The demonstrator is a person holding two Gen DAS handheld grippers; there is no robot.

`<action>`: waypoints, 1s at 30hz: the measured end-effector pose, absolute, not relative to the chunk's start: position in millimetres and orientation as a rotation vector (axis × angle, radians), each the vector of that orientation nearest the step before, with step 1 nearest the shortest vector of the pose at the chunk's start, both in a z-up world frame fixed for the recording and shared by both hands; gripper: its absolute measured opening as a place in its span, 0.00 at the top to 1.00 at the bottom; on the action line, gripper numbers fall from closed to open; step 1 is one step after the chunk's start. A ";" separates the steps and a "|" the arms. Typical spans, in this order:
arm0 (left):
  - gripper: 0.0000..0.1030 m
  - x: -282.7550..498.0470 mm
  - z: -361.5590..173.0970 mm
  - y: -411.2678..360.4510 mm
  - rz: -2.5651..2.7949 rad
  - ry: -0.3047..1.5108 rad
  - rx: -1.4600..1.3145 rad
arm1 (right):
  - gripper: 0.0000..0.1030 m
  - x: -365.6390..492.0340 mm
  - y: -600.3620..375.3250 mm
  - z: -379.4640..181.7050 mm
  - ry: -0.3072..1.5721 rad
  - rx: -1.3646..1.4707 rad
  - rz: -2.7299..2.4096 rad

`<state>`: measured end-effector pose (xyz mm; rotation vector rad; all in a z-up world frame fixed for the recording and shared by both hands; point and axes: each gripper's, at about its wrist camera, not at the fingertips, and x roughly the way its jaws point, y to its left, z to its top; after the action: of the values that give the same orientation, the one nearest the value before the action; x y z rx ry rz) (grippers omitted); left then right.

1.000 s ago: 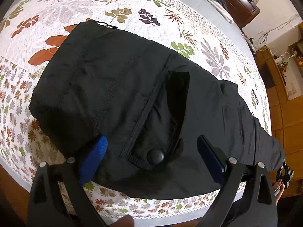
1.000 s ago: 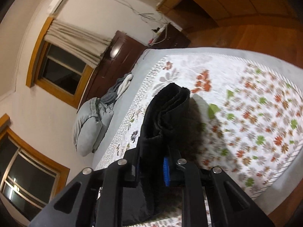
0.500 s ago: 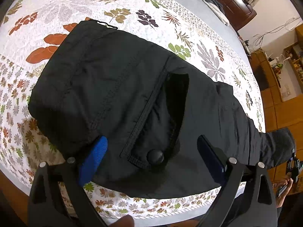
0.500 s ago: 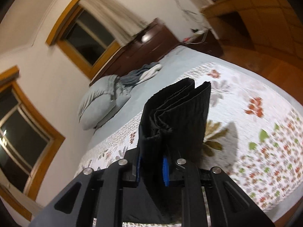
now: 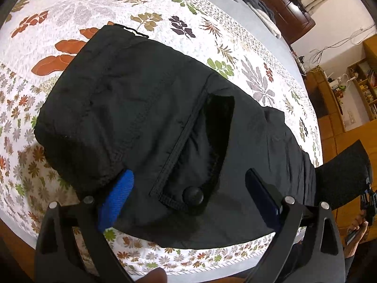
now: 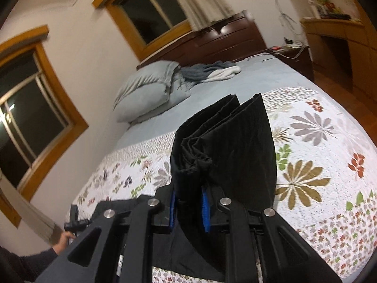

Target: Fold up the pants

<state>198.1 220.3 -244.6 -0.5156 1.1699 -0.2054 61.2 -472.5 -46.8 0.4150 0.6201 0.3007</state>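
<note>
Both tongs are seen over black pants (image 5: 146,118) spread on a flowered bedspread (image 5: 70,11). The pants fill the centre of the left view, a buttoned pocket (image 5: 193,194) uppermost; the waist end, at the upper left of that frame, is judged already doubled lengthwise. The leg end is gathered in layers and raised at the centre of the right view (image 6: 226,151), and shows at the far right edge of the left view. What is left, by this reading, is for that end to be carried over onto the body and flattened. The left gripper (image 5: 188,195) is held wide apart above the pocket, nothing gripped. The right gripper (image 6: 188,208) is clamped tight on the bunched legs. A pillow (image 6: 146,89) is seen at the upper centre of the right view.
</note>
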 end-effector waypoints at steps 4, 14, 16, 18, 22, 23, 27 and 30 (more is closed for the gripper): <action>0.07 197.7 -243.9 222.0 -0.216 1.172 -0.512 | 0.83 64.9 -440.2 -47.9 0.646 0.346 0.337; 0.07 197.9 -243.8 223.3 -0.231 1.171 -0.507 | 0.83 72.8 -370.3 -68.0 0.722 0.235 0.418; 0.07 198.3 -243.5 224.0 -0.233 1.171 -0.512 | 0.83 75.2 -360.0 -72.4 0.734 0.223 0.432; 0.07 197.6 -243.8 223.4 -0.235 1.171 -0.507 | 0.83 77.0 -348.1 -78.4 0.749 0.205 0.447; 0.07 197.9 -243.8 222.2 -0.242 1.174 -0.499 | 0.83 77.2 -323.9 -89.7 0.777 0.143 0.476; 0.07 198.1 -243.8 222.3 -0.242 1.174 -0.502 | 0.83 76.1 -314.6 -94.9 0.787 0.106 0.480; 0.07 198.5 -244.1 220.6 -0.244 1.176 -0.494 | 0.83 70.3 -285.3 -112.3 0.818 -0.020 0.494; 0.07 198.9 -244.9 220.1 -0.246 1.175 -0.494 | 0.83 64.7 -262.7 -130.2 0.838 -0.135 0.503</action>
<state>198.9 220.1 -244.9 -0.4942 1.1748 -0.2457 64.7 -262.7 -130.2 -0.1346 0.8383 0.5026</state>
